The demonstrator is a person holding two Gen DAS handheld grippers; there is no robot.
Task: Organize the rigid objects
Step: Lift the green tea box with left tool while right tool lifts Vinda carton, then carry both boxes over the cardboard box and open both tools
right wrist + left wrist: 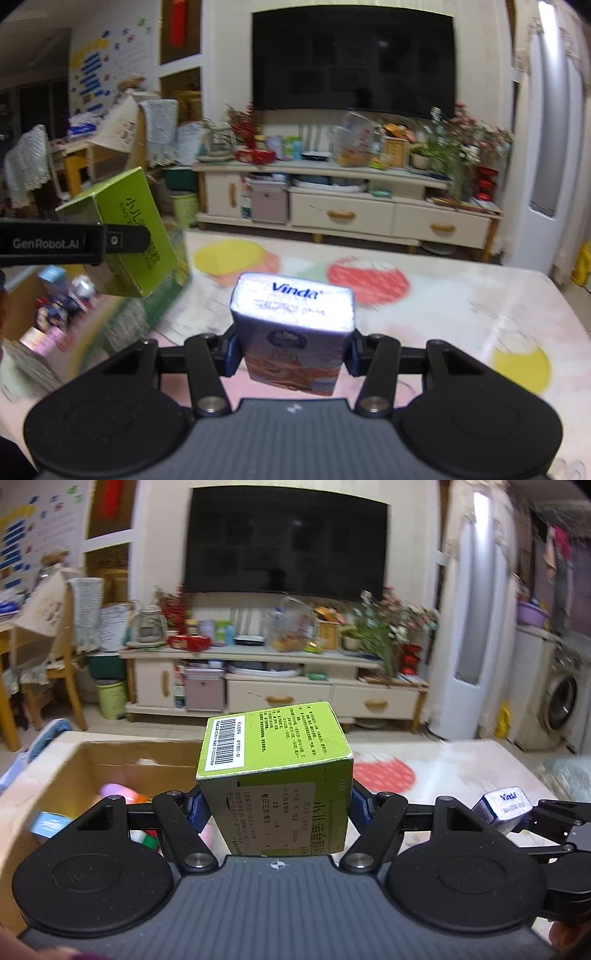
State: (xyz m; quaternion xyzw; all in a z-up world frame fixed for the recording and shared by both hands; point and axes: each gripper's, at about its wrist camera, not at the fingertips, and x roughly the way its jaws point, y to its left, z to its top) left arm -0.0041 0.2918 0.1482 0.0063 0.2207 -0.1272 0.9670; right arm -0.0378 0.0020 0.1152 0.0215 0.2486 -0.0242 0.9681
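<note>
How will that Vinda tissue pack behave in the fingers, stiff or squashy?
Probably squashy: the tissue pack has soft, rounded film edges, unlike the sharp-cornered green box. Likely light for its size. Its glossy wrap may be slippery, so it could slide between the right gripper's fingers.

Both wrist views face television (286,541), share table (461,295).

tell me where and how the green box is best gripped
By its two flat opposite side walls, about mid-height, coming in from its near end. The left gripper already clamps the green box this way: parallel faces sit flush against the pads, and it hangs steady.
</note>
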